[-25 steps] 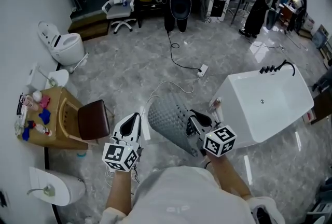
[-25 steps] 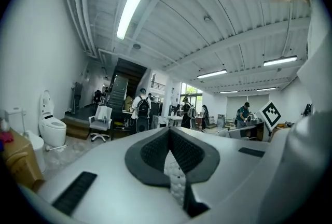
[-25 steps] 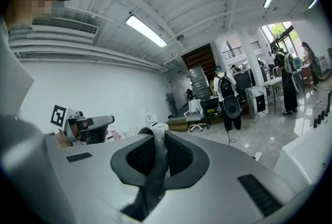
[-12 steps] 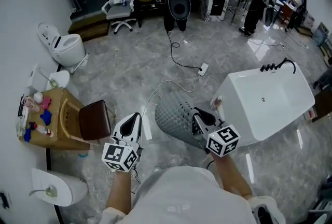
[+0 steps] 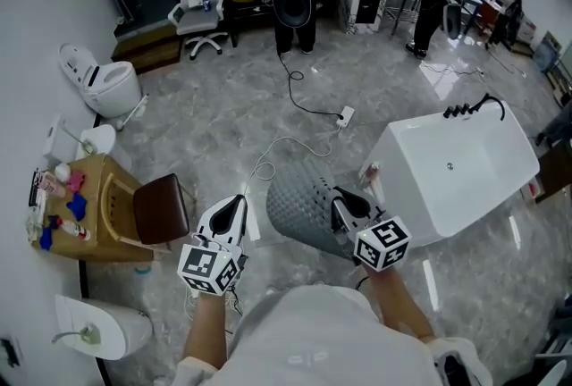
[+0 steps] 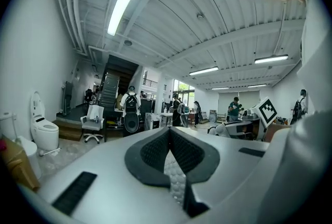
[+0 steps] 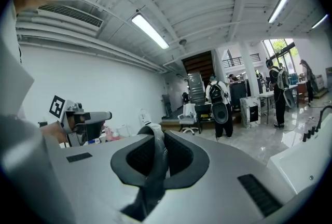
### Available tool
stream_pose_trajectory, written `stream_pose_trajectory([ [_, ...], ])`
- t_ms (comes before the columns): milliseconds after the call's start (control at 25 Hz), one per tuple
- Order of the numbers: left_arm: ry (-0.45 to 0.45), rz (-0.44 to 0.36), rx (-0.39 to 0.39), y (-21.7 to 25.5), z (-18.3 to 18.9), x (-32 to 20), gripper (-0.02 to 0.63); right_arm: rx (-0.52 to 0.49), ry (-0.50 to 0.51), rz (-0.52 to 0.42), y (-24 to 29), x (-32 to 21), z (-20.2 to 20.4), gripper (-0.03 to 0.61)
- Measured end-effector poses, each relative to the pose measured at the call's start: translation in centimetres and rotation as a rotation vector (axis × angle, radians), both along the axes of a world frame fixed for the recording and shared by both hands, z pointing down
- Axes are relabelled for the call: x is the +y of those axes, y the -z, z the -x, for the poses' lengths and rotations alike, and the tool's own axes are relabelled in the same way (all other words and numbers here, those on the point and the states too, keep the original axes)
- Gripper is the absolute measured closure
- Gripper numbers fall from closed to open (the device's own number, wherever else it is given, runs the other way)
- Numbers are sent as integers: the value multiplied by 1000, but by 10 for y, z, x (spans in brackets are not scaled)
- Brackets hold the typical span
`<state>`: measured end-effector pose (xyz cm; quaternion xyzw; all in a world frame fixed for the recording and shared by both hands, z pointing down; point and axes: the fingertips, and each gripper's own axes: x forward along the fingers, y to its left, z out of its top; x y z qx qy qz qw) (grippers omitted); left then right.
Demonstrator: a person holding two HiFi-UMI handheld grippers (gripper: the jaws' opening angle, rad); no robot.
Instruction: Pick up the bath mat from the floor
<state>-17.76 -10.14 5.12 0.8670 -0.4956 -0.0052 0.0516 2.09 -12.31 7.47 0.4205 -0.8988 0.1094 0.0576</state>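
Above the grey marbled floor (image 5: 223, 121), between a brown-seated wooden chair (image 5: 161, 207) and a white rectangular bathtub (image 5: 456, 174), the grey, bump-textured bath mat (image 5: 299, 201) hangs clear of the ground. It droops in a loose fold from the right gripper (image 5: 344, 201), whose fingers are clamped on one edge of it. In the right gripper view a dark grey strip of the bath mat runs up between the two pads, which press on it from both sides.

The left gripper (image 5: 234, 204) is held near the mat's left side, level with the other. Its fingers are pressed together, pad against pad.

Both marker cubes face up towards the head camera. A black cable (image 5: 299, 98) trails across the floor to a white power strip (image 5: 347, 117) beyond the mat. By the floor's left edge stand a white toilet (image 5: 107, 82) and a pale wooden surface (image 5: 94, 228) carrying small pink, blue and red items.
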Motion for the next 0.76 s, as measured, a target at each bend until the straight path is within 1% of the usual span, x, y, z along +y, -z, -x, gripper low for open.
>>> stream_pose_trajectory([
  [160, -1, 14, 8, -5, -5, 2, 598, -1, -5, 2, -2, 5, -6, 531],
  [360, 4, 14, 2, -3, -1, 4, 598, 15, -18, 1, -1, 8, -4, 531],
  [760, -8, 26, -2, -10, -13, 6, 598, 30, -45, -2, -7, 10, -19, 534],
])
